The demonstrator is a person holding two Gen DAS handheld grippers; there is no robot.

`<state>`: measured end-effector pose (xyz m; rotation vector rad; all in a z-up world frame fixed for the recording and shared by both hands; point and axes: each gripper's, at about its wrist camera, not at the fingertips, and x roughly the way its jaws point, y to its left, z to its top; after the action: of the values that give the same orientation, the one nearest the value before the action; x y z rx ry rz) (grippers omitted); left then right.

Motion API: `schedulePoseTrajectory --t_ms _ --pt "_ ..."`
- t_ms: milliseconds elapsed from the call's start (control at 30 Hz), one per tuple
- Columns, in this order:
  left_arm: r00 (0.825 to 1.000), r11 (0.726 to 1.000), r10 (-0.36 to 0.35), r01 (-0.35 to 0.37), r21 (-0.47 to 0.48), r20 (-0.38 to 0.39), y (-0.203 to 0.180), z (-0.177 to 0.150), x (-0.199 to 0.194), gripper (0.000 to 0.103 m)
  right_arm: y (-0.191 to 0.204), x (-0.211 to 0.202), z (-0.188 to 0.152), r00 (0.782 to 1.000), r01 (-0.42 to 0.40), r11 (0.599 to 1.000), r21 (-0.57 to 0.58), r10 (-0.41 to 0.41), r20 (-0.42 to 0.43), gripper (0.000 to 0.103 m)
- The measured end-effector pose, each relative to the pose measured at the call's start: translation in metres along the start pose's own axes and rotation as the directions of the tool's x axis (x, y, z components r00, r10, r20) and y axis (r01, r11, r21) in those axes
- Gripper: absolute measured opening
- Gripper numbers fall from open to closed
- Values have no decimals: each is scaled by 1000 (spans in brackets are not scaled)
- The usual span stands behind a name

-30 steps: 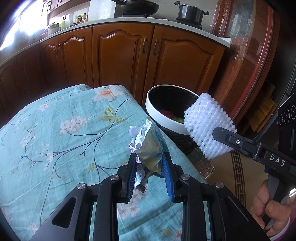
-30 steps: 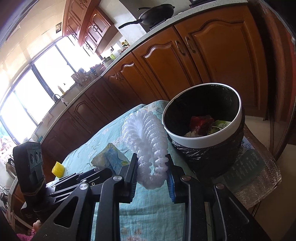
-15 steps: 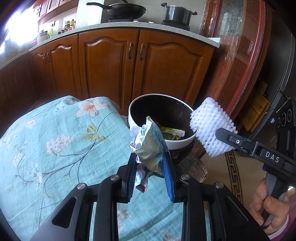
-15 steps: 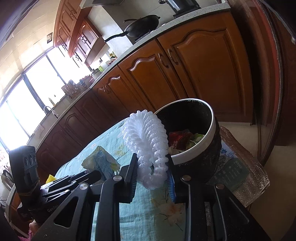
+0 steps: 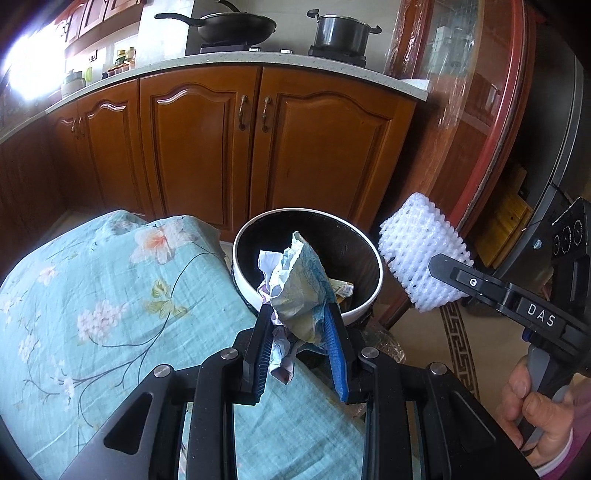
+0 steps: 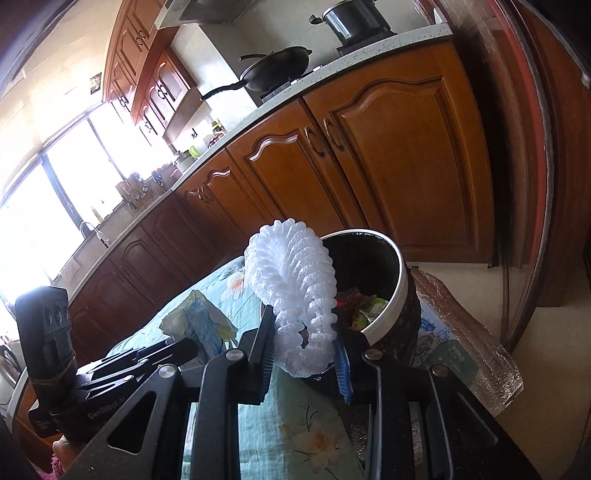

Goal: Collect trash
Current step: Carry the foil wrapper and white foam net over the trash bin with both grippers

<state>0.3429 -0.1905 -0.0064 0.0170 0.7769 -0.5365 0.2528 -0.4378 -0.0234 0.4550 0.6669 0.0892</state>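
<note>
My left gripper (image 5: 297,314) is shut on a crumpled wad of paper and blue-green wrapper (image 5: 297,284), held just in front of the bin's near rim. The bin (image 5: 255,295) is round, white-rimmed, black-lined, with food wrappers inside (image 6: 364,308). My right gripper (image 6: 304,325) is shut on a white foam fruit net (image 6: 295,280), which sits beside the bin's left rim (image 6: 400,291) in the right wrist view. In the left wrist view the net (image 5: 421,258) hangs to the right of the bin. In the right wrist view the left gripper (image 6: 177,349) and its wad (image 6: 201,319) show at lower left.
A table with a teal flowered cloth (image 5: 92,314) ends just before the bin. Brown kitchen cabinets (image 5: 258,147) stand behind, with a wok (image 5: 236,27) and a pot (image 5: 341,31) on the counter. A wooden glass-door frame (image 5: 491,129) is at right. A hand (image 5: 532,402) holds the right gripper's handle.
Both grippers have moved forward and slightly up toward the bin, each still holding its trash. The bin now looks closer and more centred in both views.
</note>
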Motion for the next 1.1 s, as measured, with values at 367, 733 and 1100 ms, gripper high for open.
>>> schedulePoseTrajectory --t_ms 367,733,1100 --pt "999 999 34 -34 22 1 -4 17 22 27 1 14 14 1000 6 1000 -20 -6 2 31" --pt "997 997 78 -77 19 -18 -9 36 53 27 -4 35 21 999 30 999 -27 -31 -31 31" --pt "994 993 107 -106 44 -36 -17 43 77 27 -9 52 28 996 60 998 -28 -61 -62 31"
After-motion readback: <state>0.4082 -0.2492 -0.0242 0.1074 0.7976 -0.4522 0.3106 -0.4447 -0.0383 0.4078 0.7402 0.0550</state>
